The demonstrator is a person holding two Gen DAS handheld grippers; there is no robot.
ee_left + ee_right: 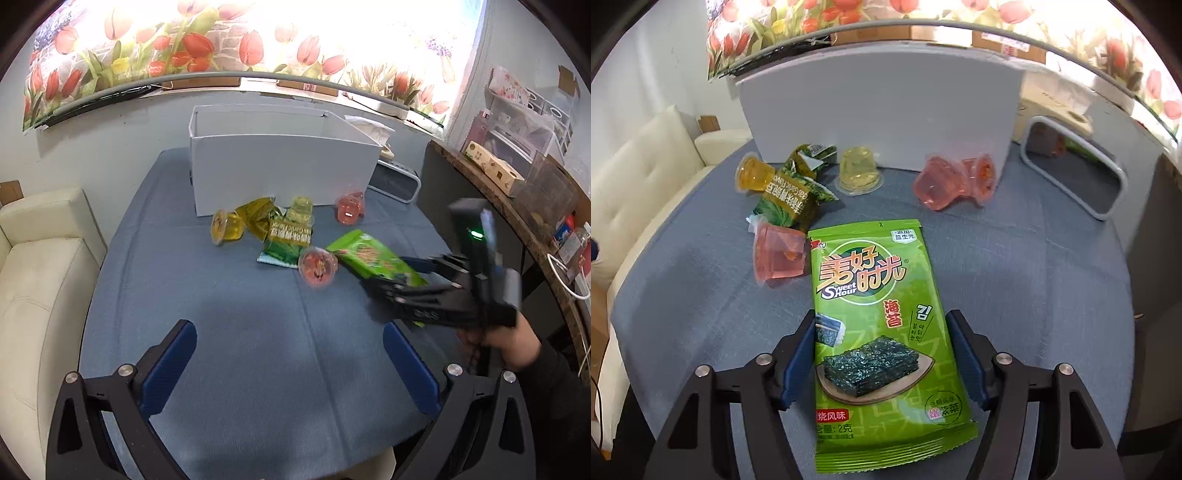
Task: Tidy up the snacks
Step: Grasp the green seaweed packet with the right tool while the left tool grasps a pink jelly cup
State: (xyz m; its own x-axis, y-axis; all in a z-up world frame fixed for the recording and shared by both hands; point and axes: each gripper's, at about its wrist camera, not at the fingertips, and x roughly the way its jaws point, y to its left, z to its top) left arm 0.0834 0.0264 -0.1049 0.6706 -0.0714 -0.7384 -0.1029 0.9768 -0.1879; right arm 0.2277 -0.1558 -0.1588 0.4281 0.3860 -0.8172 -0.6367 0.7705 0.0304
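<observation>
The left gripper [288, 363] hangs with jaws wide apart over bare blue tablecloth [240, 332], nothing between them, likely waiting its turn. Ahead of its jaws lie the loose snacks: a yellow jelly cup [221, 227], a dark green packet [288, 240], a red jelly cup [317, 266], with the white box [280, 173] behind them. The right gripper [882, 354] straddles the green seaweed packet [882, 332], jaws half parted; I cannot tell whether the pads press it. The packet lies flat, glossy, printed face up, its far end past the fingertips
</observation>
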